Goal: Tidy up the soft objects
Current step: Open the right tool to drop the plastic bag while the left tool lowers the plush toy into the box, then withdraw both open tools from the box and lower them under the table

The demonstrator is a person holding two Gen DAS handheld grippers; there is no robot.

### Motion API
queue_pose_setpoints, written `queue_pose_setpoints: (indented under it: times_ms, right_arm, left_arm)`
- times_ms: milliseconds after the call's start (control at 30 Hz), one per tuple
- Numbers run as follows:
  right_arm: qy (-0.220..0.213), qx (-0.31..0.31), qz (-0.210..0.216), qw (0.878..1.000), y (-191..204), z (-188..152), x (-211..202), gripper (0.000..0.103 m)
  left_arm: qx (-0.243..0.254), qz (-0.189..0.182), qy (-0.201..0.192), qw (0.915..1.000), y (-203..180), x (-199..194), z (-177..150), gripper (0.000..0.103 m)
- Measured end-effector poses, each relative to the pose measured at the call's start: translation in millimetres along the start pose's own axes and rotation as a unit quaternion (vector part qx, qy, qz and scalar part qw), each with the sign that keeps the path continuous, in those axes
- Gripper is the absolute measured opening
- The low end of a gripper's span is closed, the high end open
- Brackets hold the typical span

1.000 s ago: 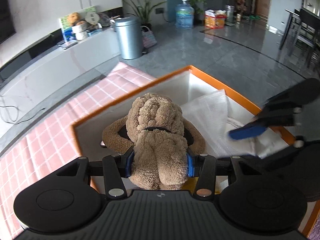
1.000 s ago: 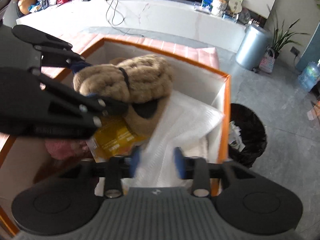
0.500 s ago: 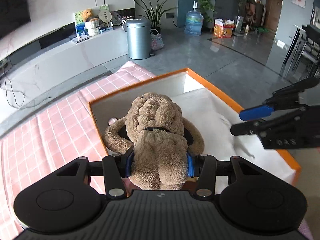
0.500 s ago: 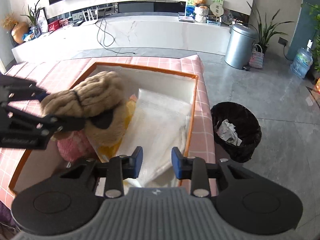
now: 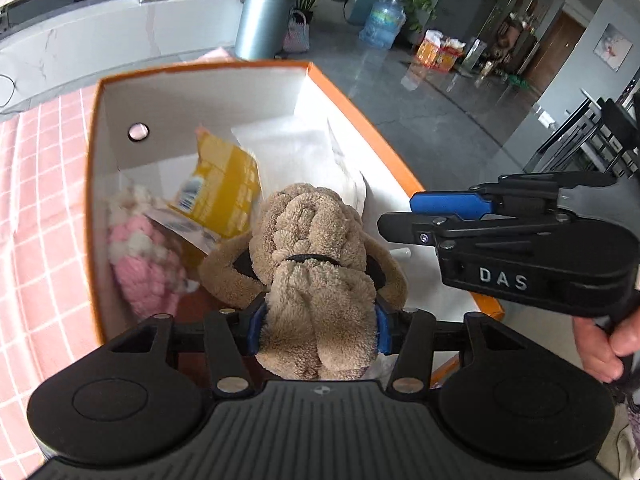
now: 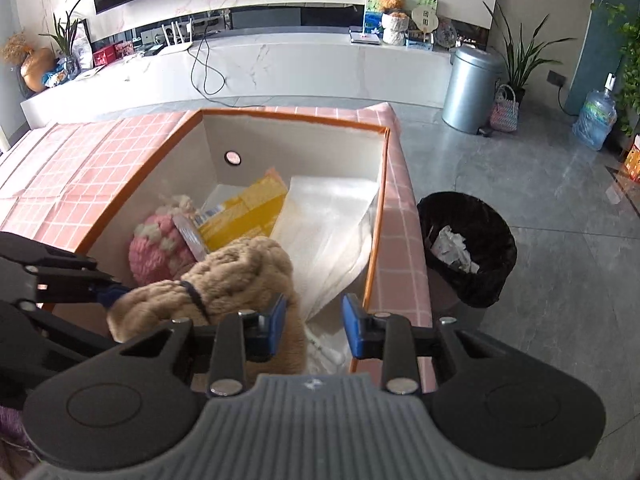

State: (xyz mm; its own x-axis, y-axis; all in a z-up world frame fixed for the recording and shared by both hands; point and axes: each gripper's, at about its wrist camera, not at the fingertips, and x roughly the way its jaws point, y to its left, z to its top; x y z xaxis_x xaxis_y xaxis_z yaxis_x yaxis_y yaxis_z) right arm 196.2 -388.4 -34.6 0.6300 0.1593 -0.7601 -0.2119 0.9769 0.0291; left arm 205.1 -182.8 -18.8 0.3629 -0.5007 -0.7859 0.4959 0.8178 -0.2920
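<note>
**Operator:** Left gripper [image 5: 316, 330] status?

**Inspector:** Clamped on the brown plush toy [image 5: 312, 264]. Both blue pads press into its body. The jaws have just been opening further, with the toy between them and the pads in contact. The toy hangs over the near end of the orange box [image 5: 90, 184].

**Operator:** Box contents?

**Inspector:** White interior, with a round hole in the far wall. A pink-and-white knitted item [image 6: 160, 246] lies at the left side. A yellow packet [image 6: 244, 210] leans beside it, toward the middle. White folded sheeting [image 6: 328, 224] fills the right side, against the right wall.

**Operator:** Right gripper [image 6: 314, 330]?

**Inspector:** Jaws apart, nothing between them. The left pad sits just beside the toy's fur; contact cannot be confirmed. A hand [image 5: 604, 340] grips its handle at the right edge of the left wrist view.

**Operator:** Surface and room?

**Inspector:** The box rests on a table with a pink checked cloth [image 6: 80, 160]. A black waste bin [image 6: 468, 248] with crumpled paper stands on the grey tiled floor just right of the table. A metal bin [image 6: 470, 90] stands near the white wall counter.
</note>
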Motion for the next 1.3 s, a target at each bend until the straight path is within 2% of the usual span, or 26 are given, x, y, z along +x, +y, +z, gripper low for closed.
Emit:
queue_pose_setpoints:
  times_ms: [67,133,333,400,467,500,533,600,833,1000,1300]
  right_arm:
    - [0.004,-0.003,0.001,1.000,2.0,-3.7,1.6,0.031]
    - [0.005,-0.006,0.002,1.000,3.4,-5.7,2.5,0.031]
    - [0.004,-0.006,0.004,1.000,9.0,-10.7,-0.3,0.031]
    - [0.002,-0.008,0.005,1.000,11.5,-11.0,-2.7,0.031]
    - [0.000,-0.012,0.008,1.000,15.2,-11.4,-4.7,0.031]
    - [0.000,-0.014,0.008,1.000,16.7,-11.6,-5.1,0.031]
    - [0.000,-0.016,0.009,1.000,18.9,-11.4,-4.3,0.028]
    - [0.004,-0.018,0.014,1.000,22.2,-12.0,-2.6,0.021]
    - [0.016,-0.023,0.010,1.000,28.6,-16.7,4.9,0.018]
    - [-0.001,-0.020,0.010,1.000,32.2,-18.6,-10.1,0.019]
    - [-0.068,-0.031,0.027,0.997,67.3,-30.7,-61.6,0.019]
  left_arm:
    - [-0.003,-0.001,0.009,1.0000,1.6,6.9,3.4,0.067]
    - [0.000,0.001,0.013,0.9999,2.4,10.7,4.5,0.077]
    - [0.010,-0.004,0.003,0.9999,6.4,-2.0,-1.3,0.081]
    - [0.014,-0.009,-0.012,0.9998,7.0,-9.1,-7.2,0.074]
    - [0.019,-0.022,-0.029,0.9992,8.4,-16.0,-10.7,0.061]
    - [0.023,-0.030,-0.033,0.9988,7.9,-18.1,-13.9,0.049]
    - [0.028,-0.033,-0.033,0.9985,9.3,-18.6,-14.2,0.040]
    - [0.041,-0.028,-0.028,0.9984,9.2,-15.9,-14.3,0.033]
    - [0.048,-0.029,-0.010,0.9984,7.8,-5.3,-24.2,0.031]
    - [0.042,-0.042,-0.044,0.9973,12.7,-26.6,-28.6,0.031]
    - [0.050,-0.037,-0.125,0.9902,17.7,-99.7,-55.1,0.032]
